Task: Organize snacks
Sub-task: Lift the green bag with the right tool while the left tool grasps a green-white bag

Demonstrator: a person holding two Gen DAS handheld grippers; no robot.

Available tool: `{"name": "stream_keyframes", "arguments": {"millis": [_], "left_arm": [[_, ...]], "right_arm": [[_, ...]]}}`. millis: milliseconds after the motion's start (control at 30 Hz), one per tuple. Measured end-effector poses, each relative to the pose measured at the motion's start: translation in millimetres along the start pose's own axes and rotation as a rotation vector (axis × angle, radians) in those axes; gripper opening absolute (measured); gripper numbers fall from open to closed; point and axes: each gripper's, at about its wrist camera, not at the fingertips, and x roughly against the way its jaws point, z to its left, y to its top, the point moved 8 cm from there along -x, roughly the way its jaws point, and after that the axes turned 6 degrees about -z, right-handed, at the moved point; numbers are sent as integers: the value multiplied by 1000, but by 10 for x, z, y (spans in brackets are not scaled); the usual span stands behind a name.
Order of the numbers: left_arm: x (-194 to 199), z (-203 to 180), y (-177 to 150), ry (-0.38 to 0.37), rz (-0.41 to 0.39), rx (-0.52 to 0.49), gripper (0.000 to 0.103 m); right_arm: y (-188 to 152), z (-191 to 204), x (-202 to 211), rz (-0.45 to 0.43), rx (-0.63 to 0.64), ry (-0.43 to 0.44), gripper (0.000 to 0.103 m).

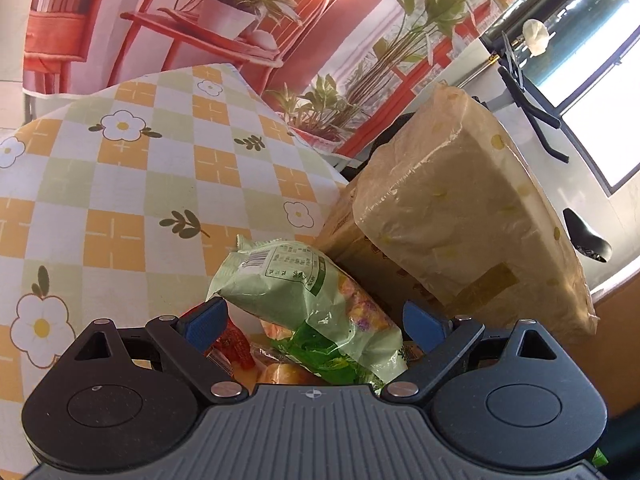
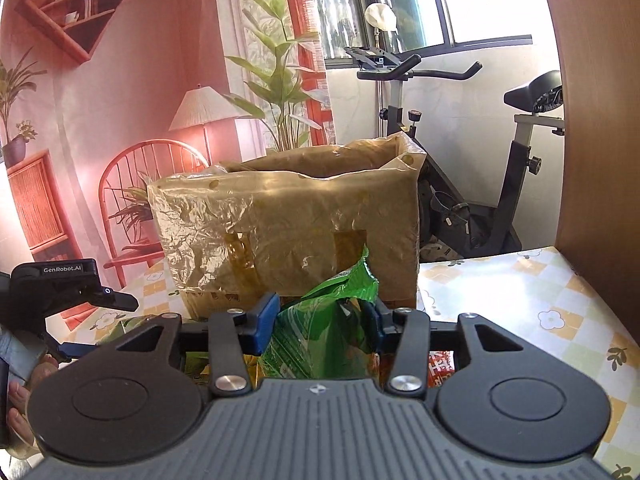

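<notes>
Right gripper (image 2: 326, 322) clamped on green packet (image 2: 320, 340), upright, long axis pointing up toward box (image 2: 288, 220) just behind. Left gripper (image 1: 316, 322) spread wide around pale bag (image 1: 304, 304), not gripping, near table's (image 1: 120, 184) far edge.

A home: exercise bike (image 2: 460, 184) by the window (image 2: 480, 0), floral tablecloth (image 1: 120, 200)

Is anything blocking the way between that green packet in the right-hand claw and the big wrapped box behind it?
Nothing visible does. The right gripper holds the green snack packet just in front of the plastic-wrapped cardboard box, whose top looks open. Only the box's near wall rises ahead of the packet.
</notes>
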Motion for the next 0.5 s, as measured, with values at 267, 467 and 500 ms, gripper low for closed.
{"name": "stream_keyframes", "arguments": {"millis": [267,467,500], "left_arm": [[-334,40,-63,9,55,144,96],[-548,-2,-117,45,61,102,96],[-567,-3,-139,45,67,92,94]], "right_arm": [[17,-67,-96,34,-10,6,47],[35,-92,-159,63,-28,19,47],[32,-96,-165,68,-33,20,47]]}}
